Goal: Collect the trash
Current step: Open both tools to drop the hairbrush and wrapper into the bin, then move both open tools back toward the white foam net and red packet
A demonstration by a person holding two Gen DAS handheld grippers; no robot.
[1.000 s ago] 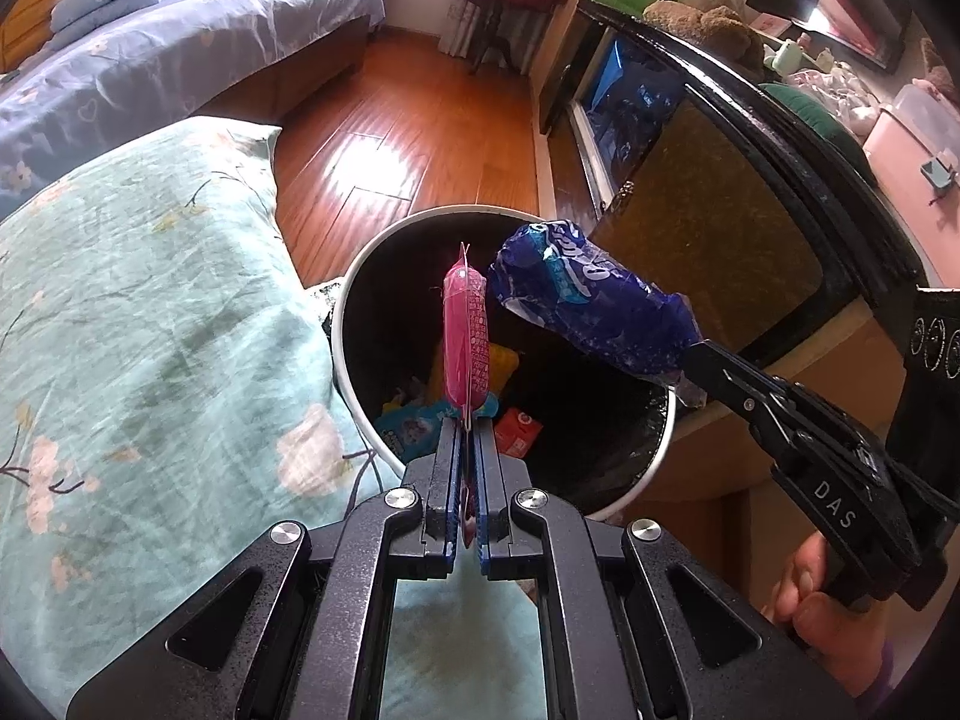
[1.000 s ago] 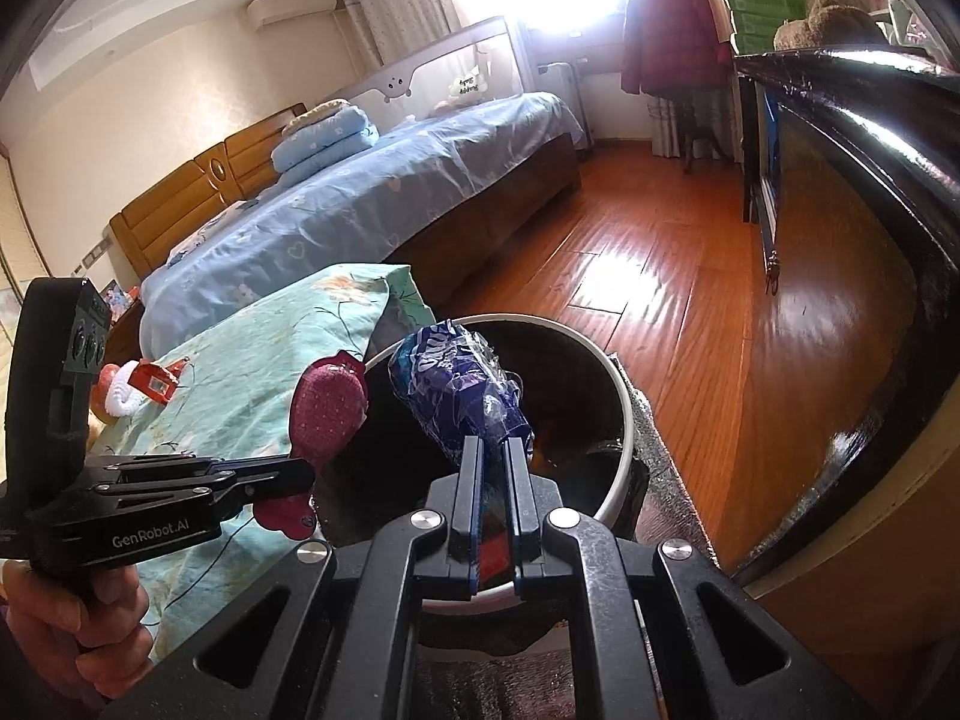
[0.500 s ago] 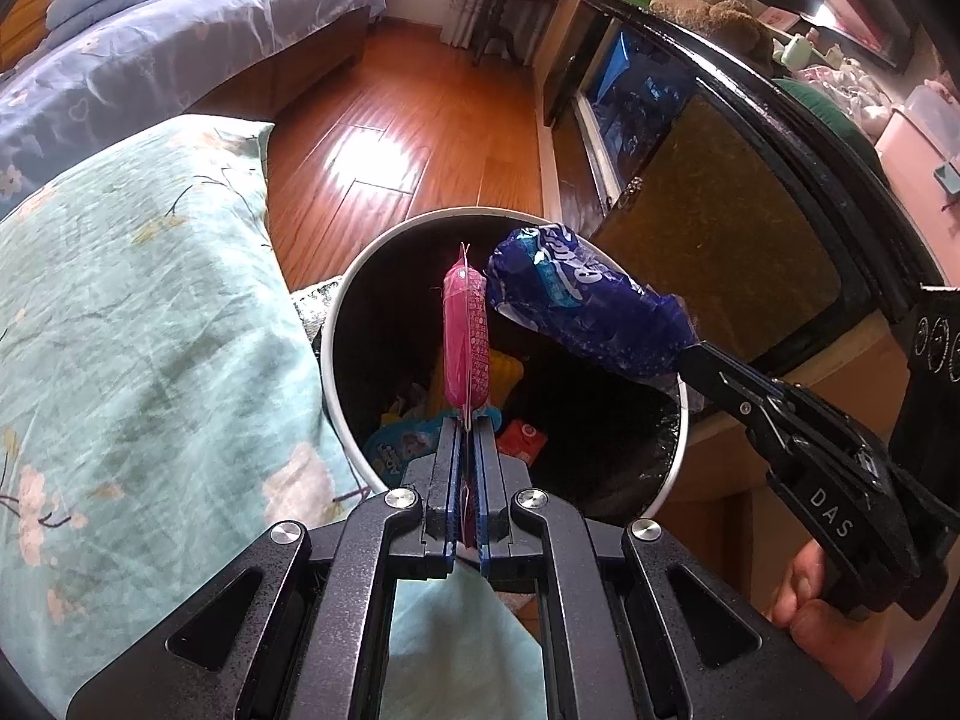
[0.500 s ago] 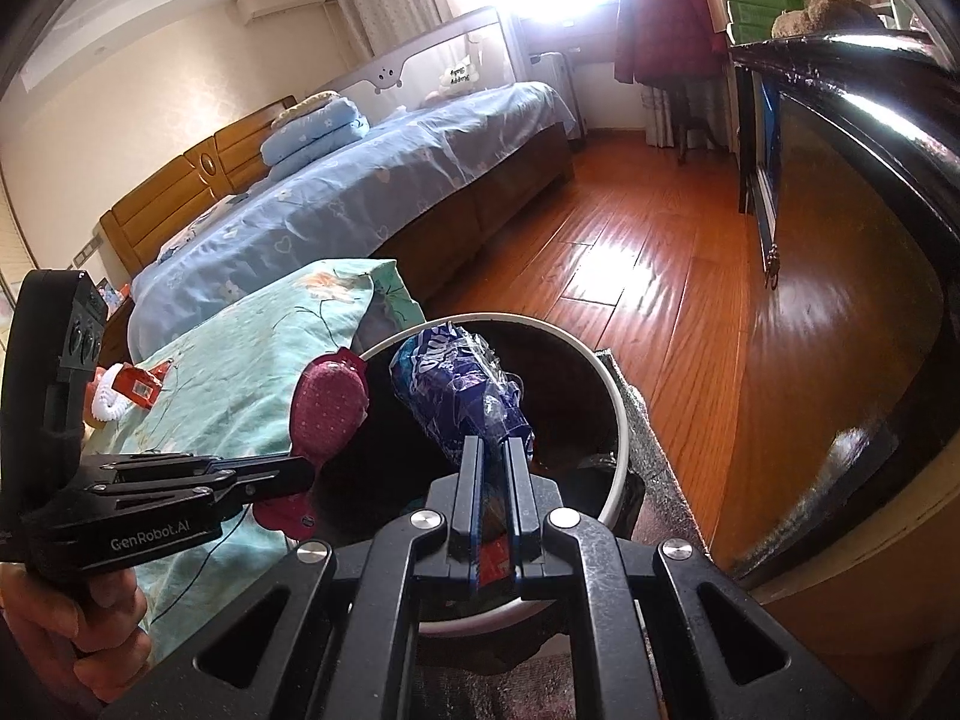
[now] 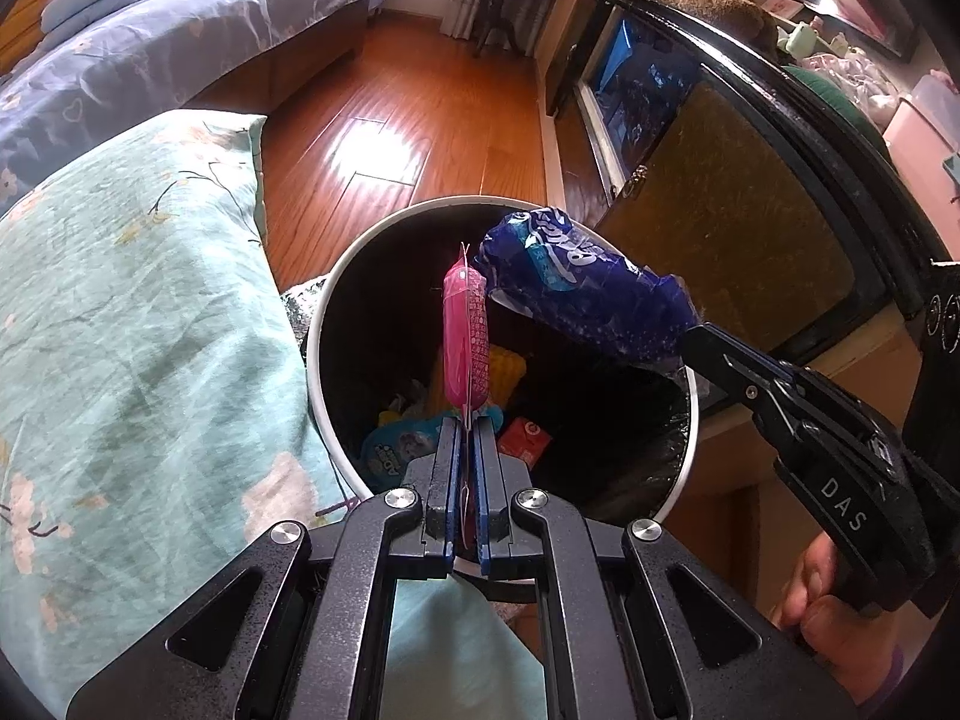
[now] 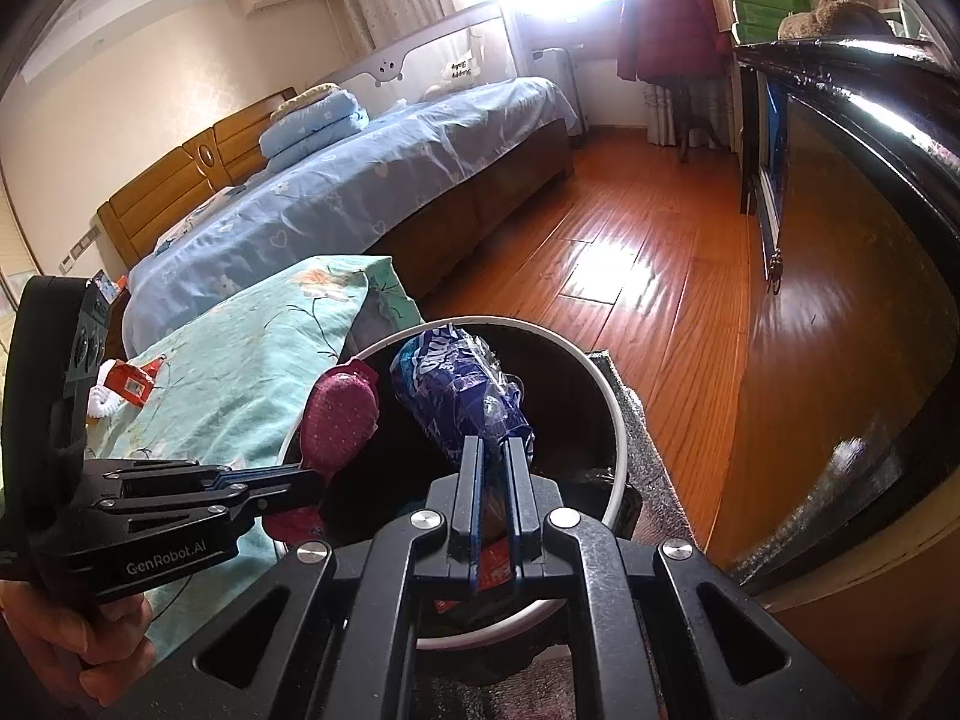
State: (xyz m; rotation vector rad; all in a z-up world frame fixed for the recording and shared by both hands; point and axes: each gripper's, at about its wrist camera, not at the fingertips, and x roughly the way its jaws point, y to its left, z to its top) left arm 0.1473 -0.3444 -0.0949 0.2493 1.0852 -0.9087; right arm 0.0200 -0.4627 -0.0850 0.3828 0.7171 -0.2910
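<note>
Right over the bin, two bits of trash hung side by side. The pink packet point(image 5: 465, 330) stood on edge above the open mouth of the trash bin point(image 5: 321, 324), its near seam pinched flat between the closed jaws of the left gripper point(image 5: 467, 429). Just to its right the blue wrapper point(image 5: 585, 294) slanted across the bin's right half, its crumpled tail clamped in the right gripper point(image 5: 690, 339), which reached in from the right. From the right wrist view the same pair showed: blue wrapper point(image 6: 456, 396) rising out of the right gripper point(image 6: 493, 450), pink packet point(image 6: 339, 420) to its left on the left gripper point(image 6: 312, 477), both over the white rim point(image 6: 618, 420). Whether the two pieces touched I could not tell. Down in the bin lay yellow, blue and red wrappers point(image 5: 456, 420). A teal floral quilt point(image 5: 132, 324) pressed against the bin's left side; wooden floor point(image 5: 420, 114) stretched beyond, with a blue-covered bed point(image 6: 360, 192) far left and a dark cabinet point(image 5: 738, 216) to the right.
</note>
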